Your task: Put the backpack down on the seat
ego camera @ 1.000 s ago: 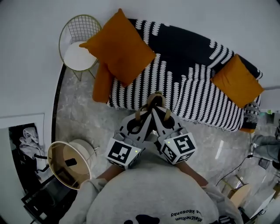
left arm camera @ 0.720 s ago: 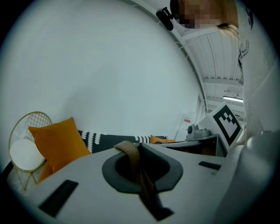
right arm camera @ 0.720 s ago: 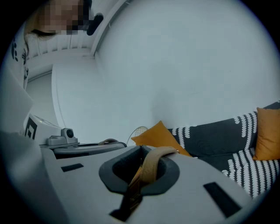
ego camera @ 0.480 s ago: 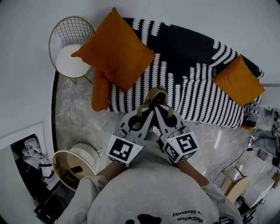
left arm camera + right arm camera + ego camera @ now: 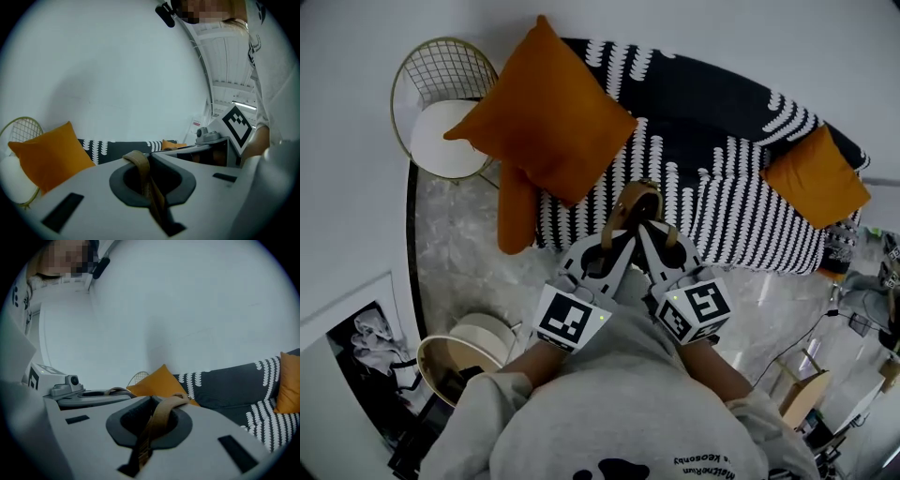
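The left gripper [image 5: 623,236] and right gripper [image 5: 645,230] each clamp 1 tan webbing backpack strap [image 5: 140,165]. Straps limp; bag body hidden, probably swings. Retain strap hold.

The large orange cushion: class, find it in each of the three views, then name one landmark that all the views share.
Head view: large orange cushion upper left of centre, at the picture's left end of the sofa.
Left gripper view: cushion at lower left.
Right gripper view: cushion just below centre.
Shared landmark: gold wire chair beside the cushion.
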`<action>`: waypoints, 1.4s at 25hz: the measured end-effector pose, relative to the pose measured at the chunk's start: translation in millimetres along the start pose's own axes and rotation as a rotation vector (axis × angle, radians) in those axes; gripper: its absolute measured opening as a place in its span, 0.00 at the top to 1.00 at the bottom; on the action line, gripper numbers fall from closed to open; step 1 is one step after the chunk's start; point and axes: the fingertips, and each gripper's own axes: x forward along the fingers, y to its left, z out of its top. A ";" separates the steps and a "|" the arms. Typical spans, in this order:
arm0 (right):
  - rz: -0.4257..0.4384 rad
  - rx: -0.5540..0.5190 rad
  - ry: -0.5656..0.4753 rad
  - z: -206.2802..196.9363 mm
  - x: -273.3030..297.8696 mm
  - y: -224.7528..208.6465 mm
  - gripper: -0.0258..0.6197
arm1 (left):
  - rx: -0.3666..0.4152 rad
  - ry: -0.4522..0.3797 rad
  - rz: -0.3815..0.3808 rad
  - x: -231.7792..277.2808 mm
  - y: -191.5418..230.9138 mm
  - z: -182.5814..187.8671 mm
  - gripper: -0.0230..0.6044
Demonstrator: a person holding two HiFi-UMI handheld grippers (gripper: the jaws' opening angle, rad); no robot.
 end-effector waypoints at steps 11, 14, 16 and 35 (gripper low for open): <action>0.041 -0.002 0.070 -25.5 42.8 -43.0 0.91 | -0.011 0.062 0.020 44.2 34.8 -34.6 0.93; 0.046 0.021 0.074 -37.6 58.5 -61.3 0.91 | -0.017 0.077 0.027 61.6 46.2 -52.1 0.93; 0.042 0.031 0.081 -49.0 68.3 -73.3 0.91 | -0.031 0.089 0.029 73.2 55.0 -66.4 0.93; 0.014 0.115 0.118 -137.5 137.7 -125.2 0.91 | -0.080 0.121 0.100 123.2 123.7 -165.7 0.93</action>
